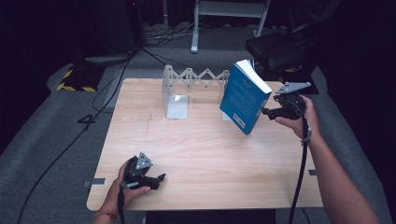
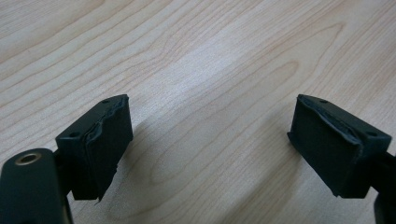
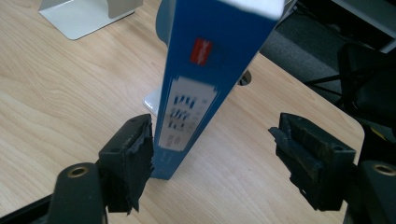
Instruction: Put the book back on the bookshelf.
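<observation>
Book (image 1: pixel 245 97), a blue glossy slab, stood tilted on the pale wood-grain table (image 1: pixel 201 154) between the spread rubber pads of the right claw (image 1: pixel 267 112); the left claw (image 1: pixel 159 179) gaped empty.

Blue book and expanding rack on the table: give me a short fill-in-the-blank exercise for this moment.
1. The book beside the right tool has a cover coloured ____.
2. The book is not upright; it stands ____.
3. The jaws of the left tool have nothing between them but the bare wooden ____.
4. In the high view, the accordion-style metal rack stands to the ____ of the book.

Missing words: blue; tilted; table; left
</observation>
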`<control>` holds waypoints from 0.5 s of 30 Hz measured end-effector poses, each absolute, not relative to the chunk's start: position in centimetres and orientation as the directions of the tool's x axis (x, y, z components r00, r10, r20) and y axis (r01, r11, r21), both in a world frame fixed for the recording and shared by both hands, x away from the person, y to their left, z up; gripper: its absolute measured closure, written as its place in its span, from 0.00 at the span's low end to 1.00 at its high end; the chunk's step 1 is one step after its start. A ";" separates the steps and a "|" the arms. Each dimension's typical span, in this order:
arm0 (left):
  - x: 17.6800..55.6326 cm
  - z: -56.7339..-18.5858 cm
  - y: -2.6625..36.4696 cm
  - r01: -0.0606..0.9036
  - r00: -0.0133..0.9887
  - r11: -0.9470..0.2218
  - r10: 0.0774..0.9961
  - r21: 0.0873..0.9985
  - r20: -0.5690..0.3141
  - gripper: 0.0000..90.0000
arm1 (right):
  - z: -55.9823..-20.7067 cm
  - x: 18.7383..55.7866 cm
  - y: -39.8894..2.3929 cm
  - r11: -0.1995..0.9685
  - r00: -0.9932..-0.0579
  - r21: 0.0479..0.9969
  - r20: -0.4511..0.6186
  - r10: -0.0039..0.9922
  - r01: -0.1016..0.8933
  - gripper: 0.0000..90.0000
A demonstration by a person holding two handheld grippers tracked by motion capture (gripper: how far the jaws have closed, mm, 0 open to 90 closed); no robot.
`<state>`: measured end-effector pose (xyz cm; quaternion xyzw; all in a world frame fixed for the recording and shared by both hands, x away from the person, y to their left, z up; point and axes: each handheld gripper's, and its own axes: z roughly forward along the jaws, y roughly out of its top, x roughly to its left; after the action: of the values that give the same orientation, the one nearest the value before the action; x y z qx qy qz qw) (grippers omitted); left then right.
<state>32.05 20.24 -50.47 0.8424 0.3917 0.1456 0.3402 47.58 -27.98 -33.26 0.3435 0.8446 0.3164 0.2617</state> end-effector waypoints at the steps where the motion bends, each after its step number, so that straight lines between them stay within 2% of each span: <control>1: 32.1 -50.5 20.2 0.561 0.651 -0.462 0.759 0.687 -0.021 0.15 | -33.7 47.3 -28.3 0.569 -0.634 0.713 -0.225 0.740 0.411 0.31; 15: 32.1 -50.5 20.2 0.559 0.650 -0.459 0.760 0.690 -0.020 0.15 | -37.0 44.9 -29.6 0.593 -0.664 0.693 -0.218 0.716 0.411 0.32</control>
<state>32.08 20.21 -50.50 0.8414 0.3919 0.1472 0.3417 44.89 -29.61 -37.01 0.3284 0.8579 0.3096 0.2456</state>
